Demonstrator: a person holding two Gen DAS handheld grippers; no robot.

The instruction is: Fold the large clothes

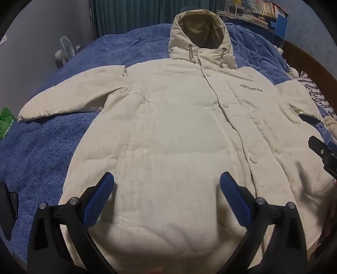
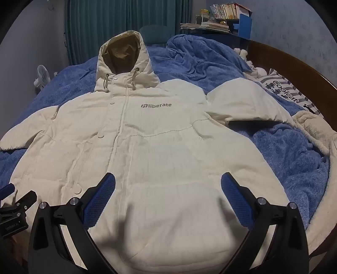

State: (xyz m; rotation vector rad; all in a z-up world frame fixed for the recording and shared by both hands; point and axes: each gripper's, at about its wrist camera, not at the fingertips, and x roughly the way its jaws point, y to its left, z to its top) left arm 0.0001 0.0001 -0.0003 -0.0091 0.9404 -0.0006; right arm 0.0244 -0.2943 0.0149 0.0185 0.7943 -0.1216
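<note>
So there's a big cream-white puffy hooded jacket [image 1: 168, 130] laid flat, front up, on a bed with a fuzzy blue blanket [image 1: 52, 137], sleeves spread out to both sides. Grey chest print reads "liberate" [image 2: 156, 105] with a small logo mark before it. Off to the right, a grey-and-white striped pillow [image 2: 284, 90] says "Coolcat". The book spines on the shelf [image 2: 227, 10] are too small to read. Left hand-held gripper [image 1: 167, 185] and right hand-held gripper [image 2: 168, 185] both hang over the jacket's lower part, jaws spread wide, gripping nothing.
</note>
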